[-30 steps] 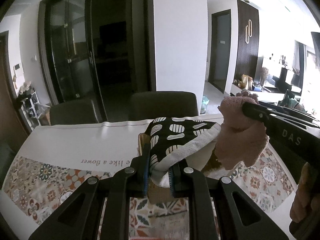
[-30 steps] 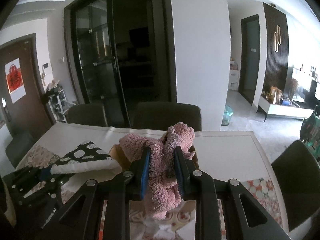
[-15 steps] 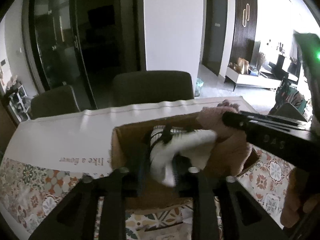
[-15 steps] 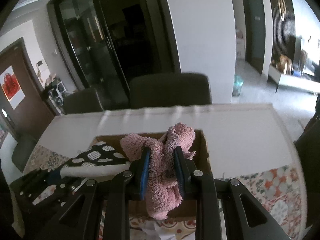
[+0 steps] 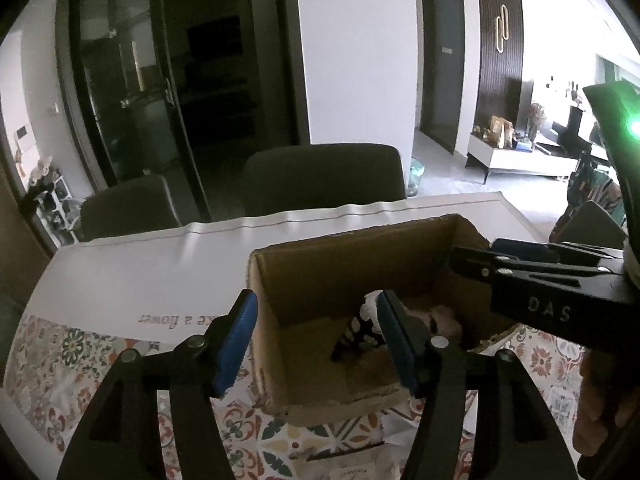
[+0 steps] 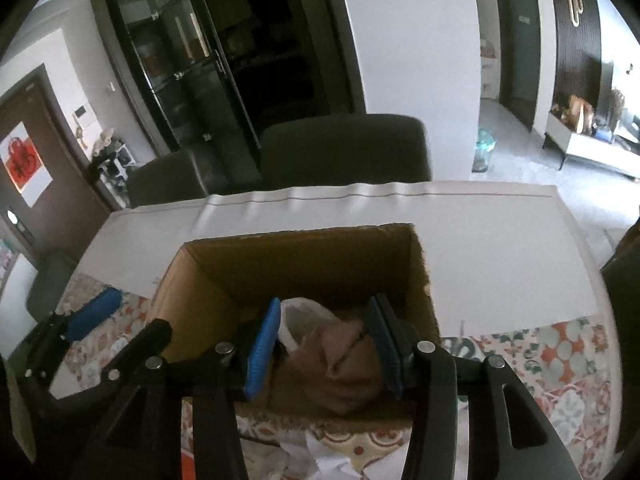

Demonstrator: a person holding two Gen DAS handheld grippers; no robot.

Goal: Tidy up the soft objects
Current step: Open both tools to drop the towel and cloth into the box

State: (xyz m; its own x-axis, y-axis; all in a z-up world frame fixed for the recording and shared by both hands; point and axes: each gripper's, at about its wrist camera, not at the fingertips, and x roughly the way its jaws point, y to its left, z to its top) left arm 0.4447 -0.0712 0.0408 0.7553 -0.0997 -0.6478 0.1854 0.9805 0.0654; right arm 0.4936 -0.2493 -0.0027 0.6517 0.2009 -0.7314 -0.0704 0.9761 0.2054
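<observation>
Pink plush [image 6: 340,364]: lies inside the cardboard box [image 5: 320,280], on its floor toward the near wall, between the spread blue pads of the right tongs [image 6: 324,348] but gripped by neither.
Black-and-white spotted cloth [image 5: 360,332]: also down in the box, just beside the pink plush [image 5: 440,318]; a pale fold of it [image 6: 300,316] shows next to the plush in the right wrist view.
Cardboard box: open-topped, flaps up, standing on the bench [image 5: 140,276] near its middle, partly on the white strip of the cover and partly on the patterned tile print.
Left tongs [image 5: 316,336]: open wide and holding nothing; one blue pad [image 5: 236,340] hangs outside the box's left wall, the other [image 5: 394,344] is inside, close to the spotted cloth.
Right tongs: open, empty, both pads dipped into the box mouth over the plush; seen from the left wrist, they reach in over the box's right wall [image 5: 472,258].
Bench cover: white band with upside-down lettering [image 5: 180,318] toward the far edge, floral tiles toward the near edge.
Chairs [image 5: 324,178]: two dark ones pushed against the bench's far edge.
</observation>
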